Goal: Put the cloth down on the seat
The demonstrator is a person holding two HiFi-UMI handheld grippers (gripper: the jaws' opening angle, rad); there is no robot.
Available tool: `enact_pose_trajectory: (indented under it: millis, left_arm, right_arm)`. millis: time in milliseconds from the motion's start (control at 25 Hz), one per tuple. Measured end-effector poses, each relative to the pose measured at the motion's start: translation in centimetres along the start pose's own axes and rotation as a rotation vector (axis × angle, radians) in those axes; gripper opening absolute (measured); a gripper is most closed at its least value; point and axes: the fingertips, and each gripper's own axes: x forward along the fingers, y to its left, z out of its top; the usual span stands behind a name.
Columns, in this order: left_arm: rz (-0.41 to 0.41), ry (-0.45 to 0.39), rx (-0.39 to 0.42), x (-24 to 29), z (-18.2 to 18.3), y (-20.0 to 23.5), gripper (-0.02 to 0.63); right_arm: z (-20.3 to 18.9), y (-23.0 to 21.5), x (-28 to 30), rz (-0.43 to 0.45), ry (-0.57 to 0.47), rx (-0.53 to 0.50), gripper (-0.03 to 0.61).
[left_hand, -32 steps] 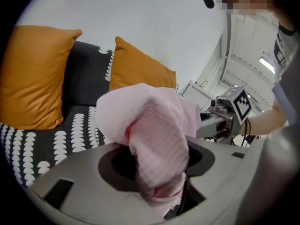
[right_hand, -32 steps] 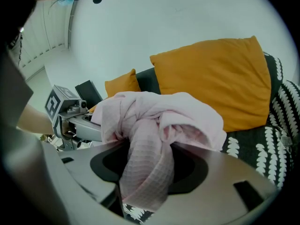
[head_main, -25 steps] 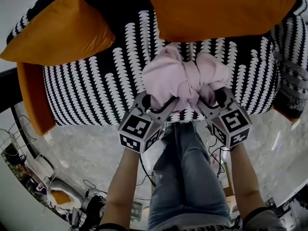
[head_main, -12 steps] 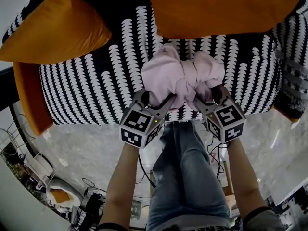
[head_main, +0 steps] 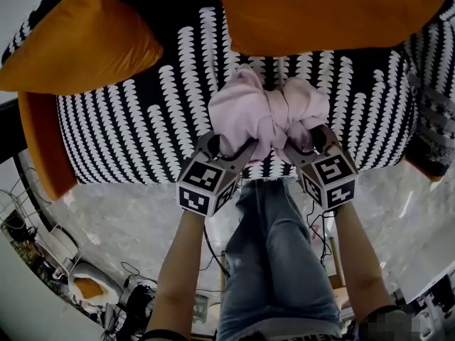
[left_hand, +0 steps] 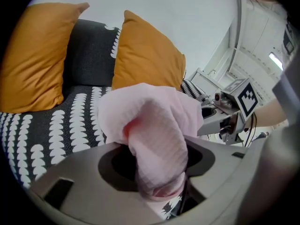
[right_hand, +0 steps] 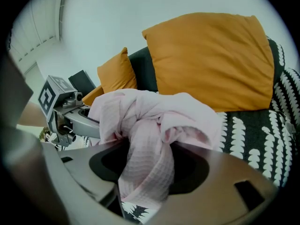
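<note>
Black-and-white patterned seat fills the frame beneath us, with a pale marbled floor showing below its front edge. At far left, the left orange cushion leans against the backrest, well apart from the work. We hold the left gripper over the front of the seat. Its jaws stand wide and the pink cloth hangs through the gap with dark space on either side, so we judge the pads are not pressing on it. The cloth sits bunched in a rumpled heap between our two tools, near the seat's front. As far as we can tell, it is resting on the seat or just above it. To its right, the right gripper has just been opening its jaws, which now stand wide with a twisted fold of cloth draped between them. Past it, the right orange cushion lies just behind the bundle. By our reading the delivery is nearly done. What is left is to draw both tools clear and leave the cloth lying on the seat.
</note>
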Motion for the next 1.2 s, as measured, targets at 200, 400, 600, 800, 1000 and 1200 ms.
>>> enact_pose_trajectory:
  millis: [200, 400, 600, 800, 1000, 1200]
  left_arm:
    - [0.019, 0.006, 0.002, -0.1, 0.2, 0.1, 0.275]
    - [0.021, 0.012, 0.0, -0.9, 0.3, 0.2, 0.275]
    - [0.049, 0.011, -0.003, -1.8, 0.2, 0.7, 0.275]
    - [0.081, -0.022, -0.008, -3.0, 0.2, 0.6, 0.275]
    - [0.095, -0.063, 0.004, -4.6, 1.4, 0.6, 0.275]
    - [0.095, -0.1, 0.028, -5.7, 2.9, 0.3, 0.273]
  right_arm:
    - [0.2, -0.3, -0.5, -0.007, -0.005, -0.007, 0.278]
    - [0.6, 0.0, -1.0, -0.011, 0.0, -0.007, 0.279]
    - [1.7, 0.1, -2.0, -0.022, -0.04, 0.004, 0.261]
    - [2.7, 0.9, -3.1, 0.003, -0.099, 0.002, 0.192]
    - [4.2, 2.2, -3.7, 0.015, -0.123, -0.022, 0.145]
    - [5.1, 2.8, -4.2, 0.005, -0.149, -0.03, 0.083]
